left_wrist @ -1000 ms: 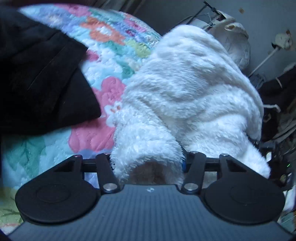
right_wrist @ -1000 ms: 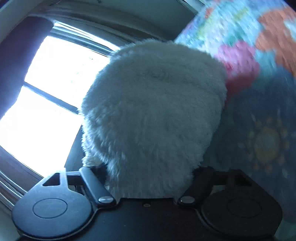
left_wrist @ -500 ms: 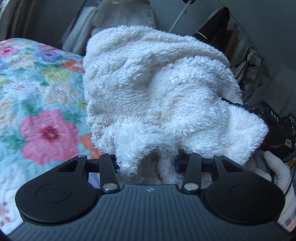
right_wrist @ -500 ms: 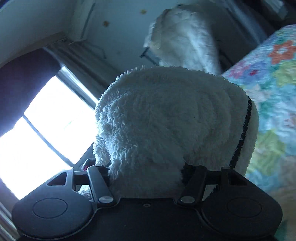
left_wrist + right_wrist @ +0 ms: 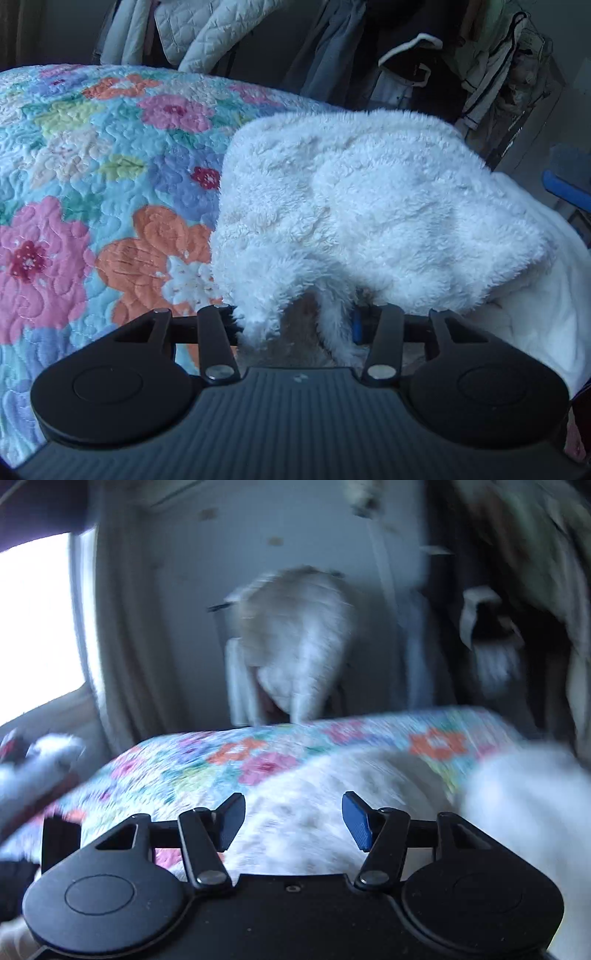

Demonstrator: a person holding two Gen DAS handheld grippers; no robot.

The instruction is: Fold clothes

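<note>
White fleece garment point(image 5: 369, 221): thick, shaggy pile, bunched in a rumpled heap. Lies on the floral quilted bed point(image 5: 92, 184), toward its right edge. Near hem is lifted, exposing a smoother inner lining.

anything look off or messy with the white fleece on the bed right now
The white fleece garment lies bunched in a lumpy heap on the floral quilt, not flat. The left gripper grips its edge; the right gripper is open and empty.

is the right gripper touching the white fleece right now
Apart. The right wrist view shows the right gripper open, nothing between its blue fingertips; the blurred white fleece lies beyond them on the quilt.
</note>
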